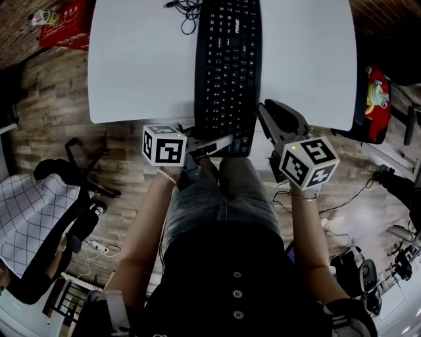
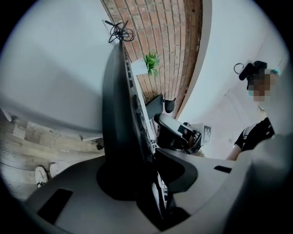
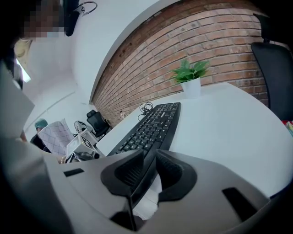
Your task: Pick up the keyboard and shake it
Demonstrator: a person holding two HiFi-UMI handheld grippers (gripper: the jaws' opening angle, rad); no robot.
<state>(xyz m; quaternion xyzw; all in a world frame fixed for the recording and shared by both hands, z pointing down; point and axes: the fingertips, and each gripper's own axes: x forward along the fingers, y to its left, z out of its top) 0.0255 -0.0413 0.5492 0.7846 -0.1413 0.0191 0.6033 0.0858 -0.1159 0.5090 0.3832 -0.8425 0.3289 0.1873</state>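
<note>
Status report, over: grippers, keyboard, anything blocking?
Left gripper jaws clamped on keyboard near corner. Right gripper jaws slightly apart around its edge, no grip. Keyboard flat on table, near end overhanging. Nothing blocking; cable loose at far end.

1. One keyboard (image 1: pixel 227 66), black, lying down the middle of the table.
2. One table (image 1: pixel 131 66), white.
3. Two grippers: the left gripper (image 1: pixel 223 140) at the keyboard's near left corner, the right gripper (image 1: pixel 266 112) at its near right edge.
4. Two marker cubes, one on each gripper.
5. One coil of cable (image 1: pixel 189 10) at the table's far edge.
6. One potted plant (image 3: pixel 191 75) at the table's far end.
7. One black office chair (image 1: pixel 72 197) on the floor, near left.
8. One red box (image 1: pixel 66 26), far left.
</note>
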